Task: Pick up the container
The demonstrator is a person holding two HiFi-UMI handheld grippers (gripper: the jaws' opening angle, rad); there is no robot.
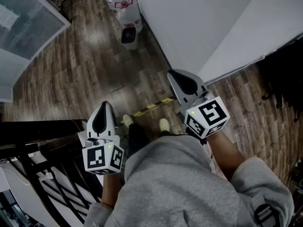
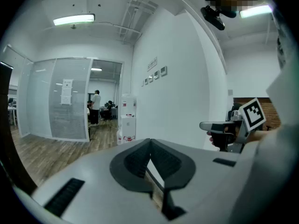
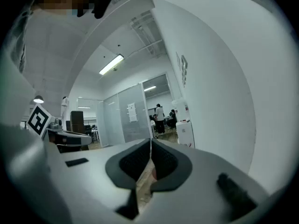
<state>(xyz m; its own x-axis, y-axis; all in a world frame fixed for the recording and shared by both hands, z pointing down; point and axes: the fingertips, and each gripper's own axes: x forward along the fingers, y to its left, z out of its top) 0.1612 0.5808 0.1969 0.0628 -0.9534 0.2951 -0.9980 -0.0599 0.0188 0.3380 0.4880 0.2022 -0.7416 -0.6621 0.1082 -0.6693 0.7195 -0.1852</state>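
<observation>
I see nothing in any view that I can tell to be the container. My left gripper (image 1: 104, 105) is held in front of the person's body at the lower left, jaws closed tip to tip with nothing between them (image 2: 150, 142). My right gripper (image 1: 171, 74) reaches further forward near the white wall, also shut and empty (image 3: 150, 141). Both point roughly level down a hallway. Each gripper shows in the other's view: the right gripper (image 2: 219, 125) and the left gripper (image 3: 70, 137).
A white wall (image 1: 203, 22) runs along the right. A white water dispenser (image 1: 127, 13) stands against it ahead. A glass partition (image 1: 23, 22) is at the far left, a black railing (image 1: 42, 164) at the lower left. Yellow-black tape (image 1: 154, 106) crosses the wooden floor. People (image 2: 96, 107) stand far off.
</observation>
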